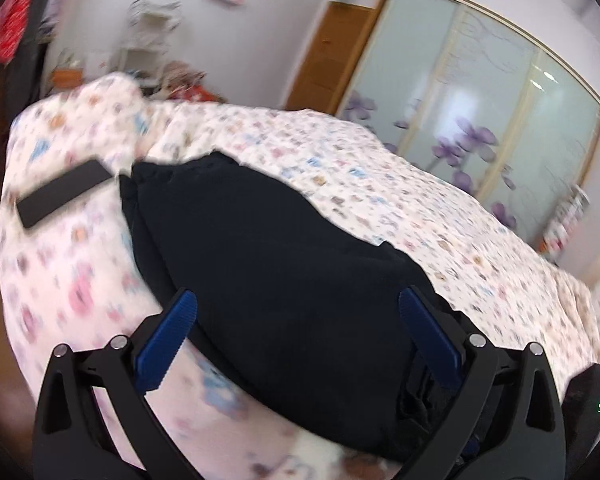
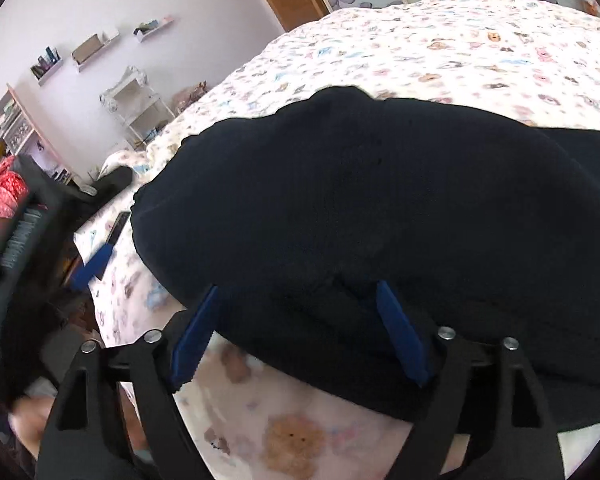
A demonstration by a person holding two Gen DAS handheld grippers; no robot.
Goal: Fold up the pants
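Observation:
Dark navy pants (image 1: 268, 264) lie folded in a thick bundle on a floral bed sheet (image 1: 380, 168). My left gripper (image 1: 296, 304) stands open, its blue fingers (image 1: 172, 344) spread wide over the bundle's near end, and neither pad presses the cloth. In the right wrist view the pants (image 2: 360, 208) fill the middle. My right gripper (image 2: 298, 296) is open too, hovering over the near edge of the cloth with its blue pads (image 2: 400, 332) apart. A blue finger (image 2: 96, 260) of the left gripper shows at the left.
A flat black rectangular object (image 1: 64, 194) lies on the sheet left of the pants. The bed's edge drops off at the left. A sliding wardrobe with purple flowers (image 1: 480, 120) and a wooden door (image 1: 332, 52) stand behind the bed. A white rack (image 2: 140, 108) stands by the wall.

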